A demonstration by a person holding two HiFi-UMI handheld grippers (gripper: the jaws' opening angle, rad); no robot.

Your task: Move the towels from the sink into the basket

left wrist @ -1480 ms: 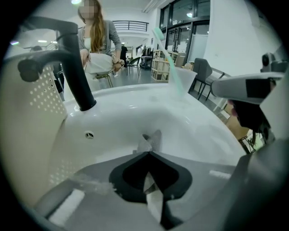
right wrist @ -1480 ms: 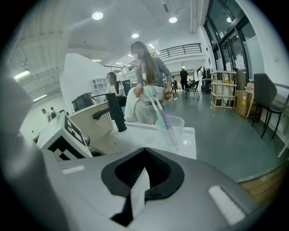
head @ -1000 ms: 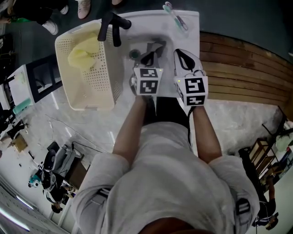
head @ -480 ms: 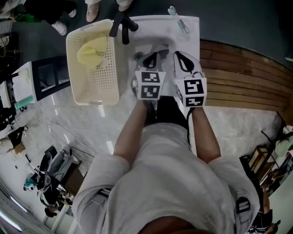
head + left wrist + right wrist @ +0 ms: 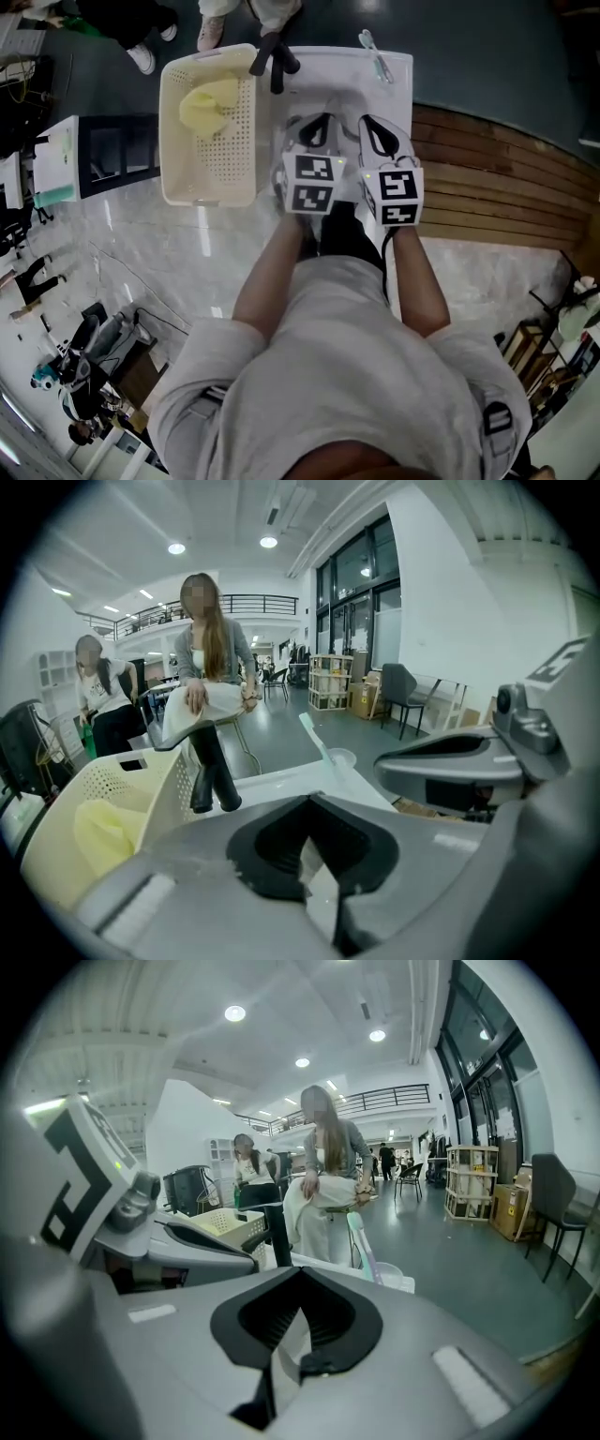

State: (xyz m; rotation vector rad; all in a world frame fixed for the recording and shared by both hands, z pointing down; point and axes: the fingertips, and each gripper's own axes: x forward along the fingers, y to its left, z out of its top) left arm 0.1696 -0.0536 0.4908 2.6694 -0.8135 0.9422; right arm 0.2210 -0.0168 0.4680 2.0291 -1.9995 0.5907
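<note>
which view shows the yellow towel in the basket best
The head view: it looks down into the basket and shows the whole yellow towel. The left gripper view shows part of it, low inside the basket's wall. The right gripper view shows only the basket's side.

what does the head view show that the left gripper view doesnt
Only the head view: the person's forearms and the wooden slats beside the sink. Only the left gripper view: the shelving, a chair and the ceiling lights. Both: the sink, the black faucet, the toothbrush, and the basket with a yellow towel in it.
</note>
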